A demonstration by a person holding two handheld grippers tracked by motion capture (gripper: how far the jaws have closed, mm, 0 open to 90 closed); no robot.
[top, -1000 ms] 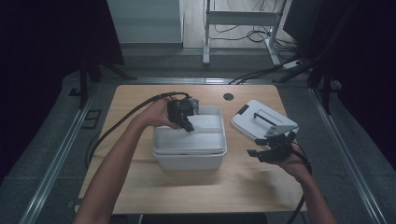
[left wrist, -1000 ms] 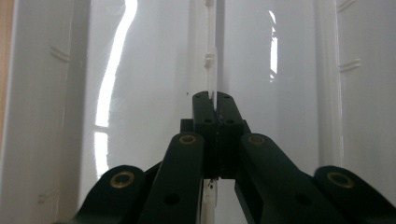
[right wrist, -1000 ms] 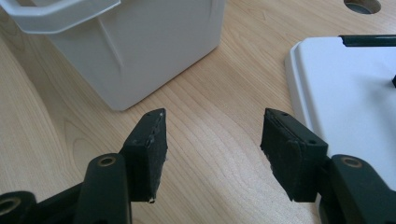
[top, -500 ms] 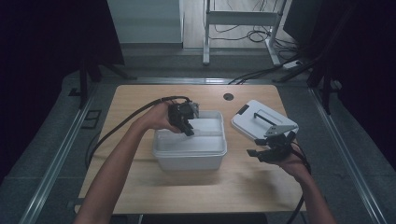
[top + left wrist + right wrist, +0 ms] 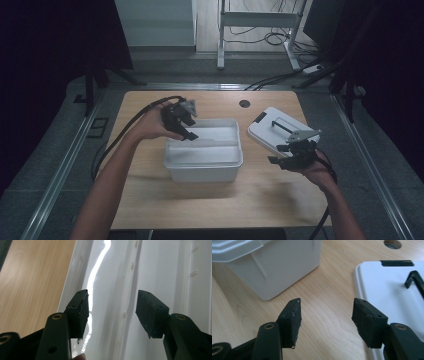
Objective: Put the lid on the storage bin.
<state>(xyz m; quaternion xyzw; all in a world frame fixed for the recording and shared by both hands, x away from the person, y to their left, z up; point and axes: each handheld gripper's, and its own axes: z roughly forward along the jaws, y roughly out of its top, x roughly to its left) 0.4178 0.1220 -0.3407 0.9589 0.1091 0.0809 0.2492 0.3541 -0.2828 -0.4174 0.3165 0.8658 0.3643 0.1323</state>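
A white plastic bin (image 5: 202, 167) stands open in the middle of the wooden table (image 5: 150, 165). Its white lid (image 5: 270, 131) with a black handle lies flat to the right. My left gripper (image 5: 189, 133) hovers at the bin's far left corner. Its jaws have just been opening and stand open, with nothing between them. In the left gripper view the gripper (image 5: 112, 303) looks down along the bin's rim and inner wall (image 5: 110, 270). My right gripper (image 5: 278, 154) is open over bare wood beside the lid's near edge. In the right gripper view it (image 5: 325, 312) sits between the bin (image 5: 274, 267) and the lid (image 5: 392, 287).
A round cable hole (image 5: 244, 103) sits in the table near its far edge. A black cable (image 5: 125, 132) trails from the left gripper off the table's left side. Dark floor and metal rails surround the table.
The left gripper has moved left, from over the bin's inside to its far left corner, and its jaws have opened. The right gripper has stayed in place.
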